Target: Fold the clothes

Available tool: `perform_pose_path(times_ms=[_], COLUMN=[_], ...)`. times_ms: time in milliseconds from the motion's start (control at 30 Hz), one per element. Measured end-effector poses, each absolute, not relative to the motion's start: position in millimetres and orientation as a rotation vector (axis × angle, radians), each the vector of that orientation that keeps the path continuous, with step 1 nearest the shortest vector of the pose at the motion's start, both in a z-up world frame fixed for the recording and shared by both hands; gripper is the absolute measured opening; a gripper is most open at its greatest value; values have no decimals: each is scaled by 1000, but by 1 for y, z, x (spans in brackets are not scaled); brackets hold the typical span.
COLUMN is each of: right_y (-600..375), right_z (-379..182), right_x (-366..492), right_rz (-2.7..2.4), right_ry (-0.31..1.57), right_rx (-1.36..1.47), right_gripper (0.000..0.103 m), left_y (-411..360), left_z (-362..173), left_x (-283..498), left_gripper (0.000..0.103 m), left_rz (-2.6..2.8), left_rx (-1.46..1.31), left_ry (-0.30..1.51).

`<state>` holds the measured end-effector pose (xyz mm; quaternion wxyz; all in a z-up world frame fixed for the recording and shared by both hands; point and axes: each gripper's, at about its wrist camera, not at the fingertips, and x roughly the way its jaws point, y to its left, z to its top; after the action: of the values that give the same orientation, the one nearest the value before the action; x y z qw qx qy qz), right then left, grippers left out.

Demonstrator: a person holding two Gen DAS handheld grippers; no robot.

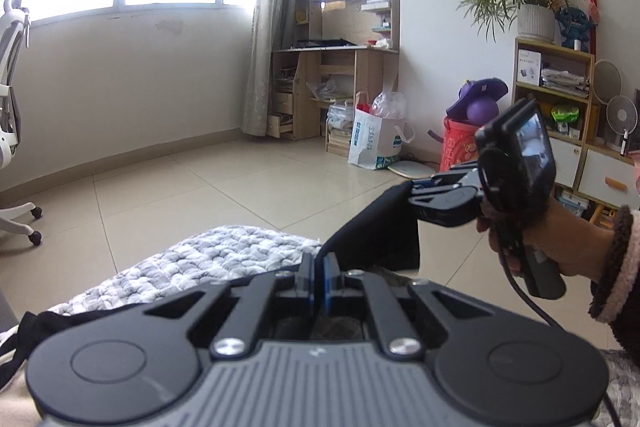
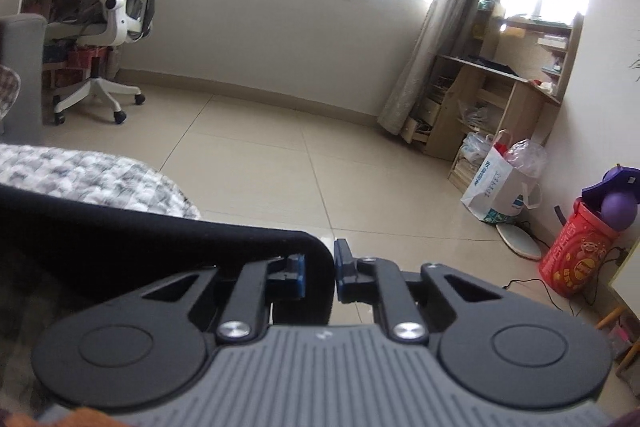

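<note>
Presently we hold one black garment point(image 1: 372, 227) by two edges over the quilted bedding point(image 1: 224, 259): left gripper point(image 1: 319, 277) clenched on cloth, right gripper point(image 1: 416, 193) at three o'clock, apparently pinching its corner, keeping it taut for folding.

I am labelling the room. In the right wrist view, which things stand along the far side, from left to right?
White office chair → grey curtain → light wooden desk → white paper bag → red printed bag.
</note>
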<state>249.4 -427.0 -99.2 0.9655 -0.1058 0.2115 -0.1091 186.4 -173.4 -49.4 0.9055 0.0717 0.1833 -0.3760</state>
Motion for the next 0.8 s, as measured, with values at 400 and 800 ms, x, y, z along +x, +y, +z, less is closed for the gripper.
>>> perform_pose_path(times_ms=[400,800], right_y=[-427,-413], right_z=[-68,-32], right_x=[272,285], right_rz=[-242,-170], right_ry=[326,222], right_rx=[-174,-190], right_gripper=[3,3], left_y=[-169,-149], left_z=[-50,-52], left_x=[187,190], left_gripper=[4,4], left_rz=[-748,-671], left_rx=[75,-98], left_ry=[342,306])
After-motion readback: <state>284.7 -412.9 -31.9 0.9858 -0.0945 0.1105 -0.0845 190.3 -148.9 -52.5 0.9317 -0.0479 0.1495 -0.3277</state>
